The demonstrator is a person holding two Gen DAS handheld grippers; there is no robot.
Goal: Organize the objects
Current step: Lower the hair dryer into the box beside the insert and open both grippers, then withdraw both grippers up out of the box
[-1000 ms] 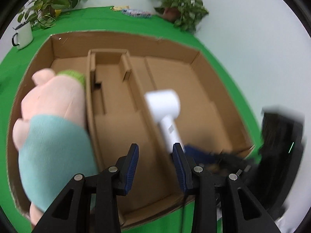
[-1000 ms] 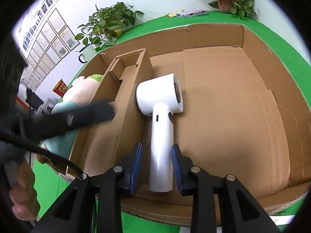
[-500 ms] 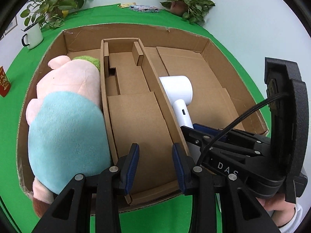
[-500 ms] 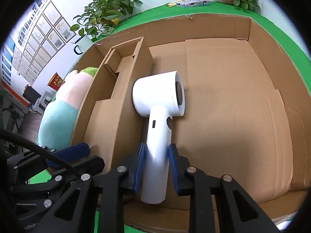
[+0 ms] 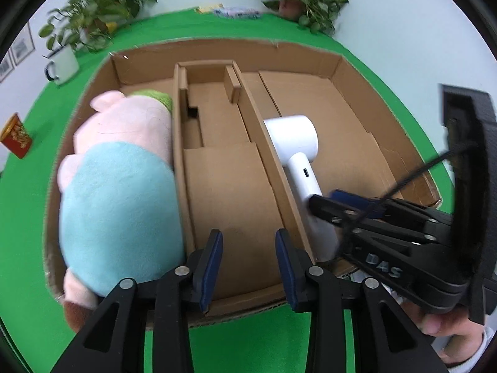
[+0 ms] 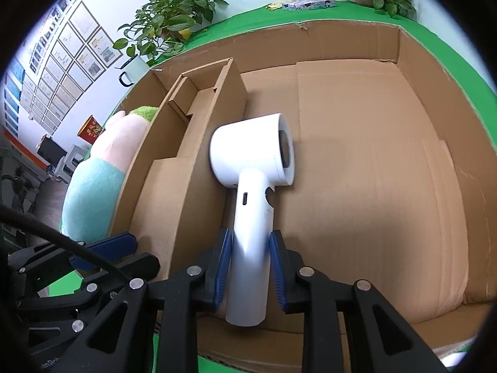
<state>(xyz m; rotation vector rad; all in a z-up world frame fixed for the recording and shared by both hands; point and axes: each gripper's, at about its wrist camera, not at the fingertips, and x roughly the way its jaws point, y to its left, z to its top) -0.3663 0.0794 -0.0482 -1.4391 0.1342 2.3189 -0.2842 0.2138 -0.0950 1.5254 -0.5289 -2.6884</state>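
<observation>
Jaws of the right gripper are opening around the hair dryer handle, pads at its sides; left gripper narrow, empty; dryer lies inside the cardboard box, beside its divider

Left gripper with black angular plastic arms, silver round screws, dark blue ribbed pads, right gripper built alike, white raised lettering on its side, black braided cable, pale grey sleeve cuff
</observation>
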